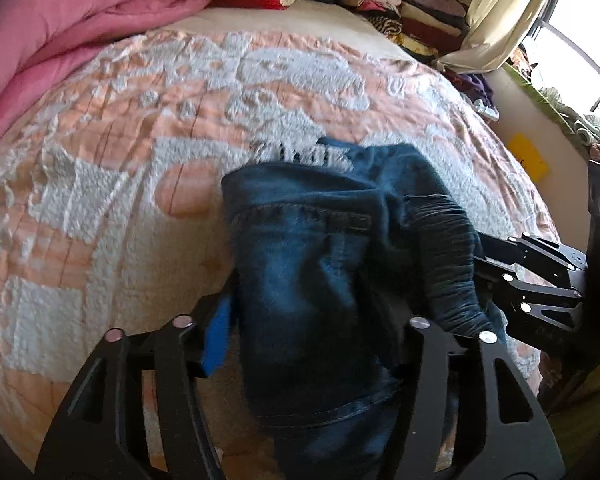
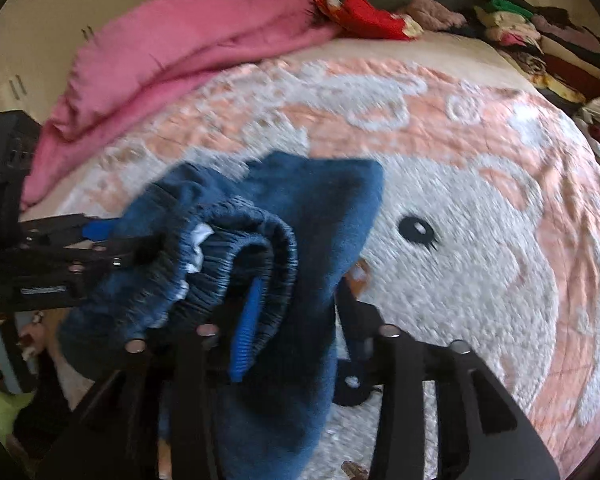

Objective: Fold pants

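— Where are the jeans [image 1: 320, 248] just now?

— Bunched up above the bed [image 1: 100, 184], over its peach and white bedspread [image 2: 480, 240]; they hang between the two pairs of tongs, near the bed's front edge.

— Which way do they run?

— Hard to call; the denim is doubled over itself; from the left wrist view the long run goes from the frayed hem at the far end, lying on the spread, back down toward the camera; the ribbed elastic waistband [image 2: 252, 248] curls over on the right side.

— And the left tongs [image 1: 316, 332]?

— Spread, with denim hanging between the fingers; one blue pad [image 1: 218, 340] stands clear of the cloth; I cannot tell whether the other finger presses on it.

— The right tongs [image 2: 296, 320]?

— Also parted; the waistband is draped over the blue pad [image 2: 246, 336] of one finger, and the other finger stands apart from the cloth on the bedspread side; the picture is blurred there.

— Any containers?

— None that I can make out; only a pink quilt [image 1: 60, 28] heaped along the bed's left side and a stack of folded clothes [image 1: 404, 4] at the far right corner, beside a cream curtain [image 1: 504, 12].
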Demonstrator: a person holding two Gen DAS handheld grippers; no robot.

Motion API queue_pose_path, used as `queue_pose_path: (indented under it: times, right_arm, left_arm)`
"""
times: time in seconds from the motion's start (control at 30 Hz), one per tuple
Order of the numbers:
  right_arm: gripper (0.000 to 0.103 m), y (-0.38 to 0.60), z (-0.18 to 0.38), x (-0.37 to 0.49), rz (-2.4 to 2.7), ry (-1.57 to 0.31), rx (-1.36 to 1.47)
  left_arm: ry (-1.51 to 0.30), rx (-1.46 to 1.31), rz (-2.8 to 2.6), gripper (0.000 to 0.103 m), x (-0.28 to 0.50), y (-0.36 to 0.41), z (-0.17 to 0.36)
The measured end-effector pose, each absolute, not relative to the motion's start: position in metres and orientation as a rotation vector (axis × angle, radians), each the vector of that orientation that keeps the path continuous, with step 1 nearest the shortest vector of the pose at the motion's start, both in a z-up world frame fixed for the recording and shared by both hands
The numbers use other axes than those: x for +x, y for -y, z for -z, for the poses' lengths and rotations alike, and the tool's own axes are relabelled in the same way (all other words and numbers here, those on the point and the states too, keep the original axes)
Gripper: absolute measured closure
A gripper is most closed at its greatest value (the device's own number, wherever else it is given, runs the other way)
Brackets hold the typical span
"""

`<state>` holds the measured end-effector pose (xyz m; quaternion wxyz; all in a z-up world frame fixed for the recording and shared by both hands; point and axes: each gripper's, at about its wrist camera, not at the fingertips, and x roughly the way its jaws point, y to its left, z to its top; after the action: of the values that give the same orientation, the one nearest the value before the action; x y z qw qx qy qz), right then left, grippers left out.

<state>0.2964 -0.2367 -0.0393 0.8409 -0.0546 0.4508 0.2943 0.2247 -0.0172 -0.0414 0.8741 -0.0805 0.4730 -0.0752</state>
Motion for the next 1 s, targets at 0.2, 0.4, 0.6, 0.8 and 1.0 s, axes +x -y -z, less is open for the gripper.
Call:
queue_pose_path:
  times: [0.2,0.4,0.6,0.8,1.0]
  right_arm:
    - [0.052,0.241,0.060,0.303,-0.578,-1.009,-0.090]
    - [0.038,0.241,0.055,0.300,-0.552,-0.999,-0.095]
    - [0.020,0.250,0.038,0.290,-0.522,-0.956,-0.084]
    - [0.006,0.255,0.022,0.275,-0.507,-0.904,-0.081]
    - [0.005,0.257,-0.002,0.249,-0.486,-0.797,-0.118]
  left_arm:
    - [-1.013,-0.166,0.151,0.040,0.226,0.016,0.058]
    - [-1.009,-0.181,0.152,0.036,0.225,0.014,0.057]
    - [-0.992,-0.175,0.145,0.030,0.219,0.013,0.048]
    - [-0.949,-0.132,0.116,0.016,0.205,0.012,0.032]
    - [-0.895,-0.099,0.097,0.010,0.183,0.012,0.013]
